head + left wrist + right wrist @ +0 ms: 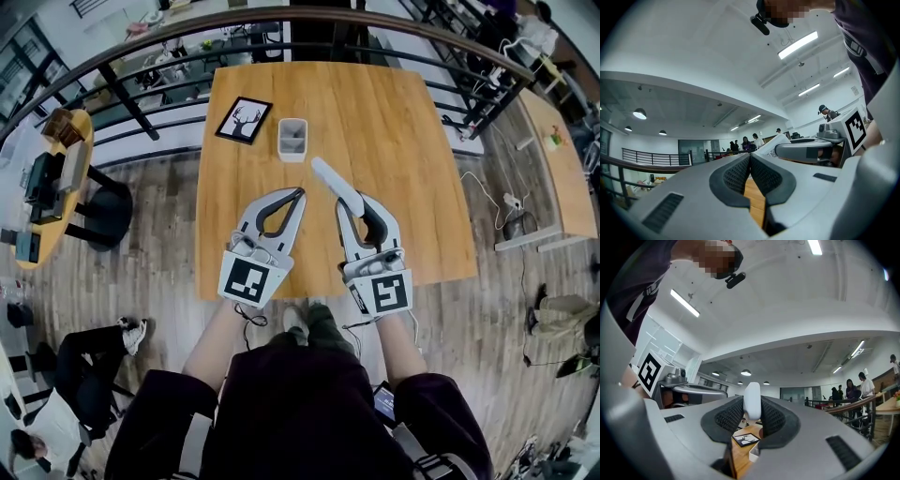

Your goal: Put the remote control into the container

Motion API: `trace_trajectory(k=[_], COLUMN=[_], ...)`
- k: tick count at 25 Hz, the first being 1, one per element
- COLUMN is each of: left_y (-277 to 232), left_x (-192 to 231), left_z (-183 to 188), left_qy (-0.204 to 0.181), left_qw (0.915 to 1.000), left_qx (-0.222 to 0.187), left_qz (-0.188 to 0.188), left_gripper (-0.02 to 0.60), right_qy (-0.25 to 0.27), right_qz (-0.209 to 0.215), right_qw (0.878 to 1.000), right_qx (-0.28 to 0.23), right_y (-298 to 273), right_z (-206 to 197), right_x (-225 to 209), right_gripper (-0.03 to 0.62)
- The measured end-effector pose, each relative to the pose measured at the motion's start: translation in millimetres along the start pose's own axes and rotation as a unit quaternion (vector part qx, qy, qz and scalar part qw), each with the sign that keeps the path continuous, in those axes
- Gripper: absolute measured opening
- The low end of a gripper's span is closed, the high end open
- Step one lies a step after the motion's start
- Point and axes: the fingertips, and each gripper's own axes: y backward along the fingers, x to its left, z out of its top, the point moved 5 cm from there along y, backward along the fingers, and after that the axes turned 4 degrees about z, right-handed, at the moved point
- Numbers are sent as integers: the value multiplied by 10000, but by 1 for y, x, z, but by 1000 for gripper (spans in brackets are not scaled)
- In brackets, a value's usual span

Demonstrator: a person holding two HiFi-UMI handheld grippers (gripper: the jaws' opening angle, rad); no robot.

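The right gripper (360, 208) pinches the white remote (332, 182) by its near end between its fingers (771, 417). The remote juts forward and left over the tabletop (403, 141), short of the container (292, 139). The left gripper (297, 195) hangs beside it, its fingers pressed together on nothing. To finish cleanly, carry the remote's free end over the container's opening and tip it downward. Lower it inside and only then loosen the pinch, keeping clear of the picture frame (244, 120) near the container.
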Motion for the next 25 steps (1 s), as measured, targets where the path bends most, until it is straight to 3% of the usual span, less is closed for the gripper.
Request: trace_trajectory(k=[12, 18, 25], left_y=[-87, -118, -139], left_x=[59, 85, 105], left_z=[-58, -118, -195], left_qy=[-303, -288, 67], left_qw=[9979, 9957, 9931], left_qx=[345, 569, 781], left_qz=[462, 672, 875], left_gripper=[12, 12, 12], right_qy=[-109, -155, -345], right_qz=[625, 877, 1066], right_qw=[9979, 9953, 9923], right_qx=[157, 373, 533], right_y=[-93, -138, -174], right_z=[-55, -119, -189], right_x=[-76, -96, -101], right_gripper=[110, 110, 110])
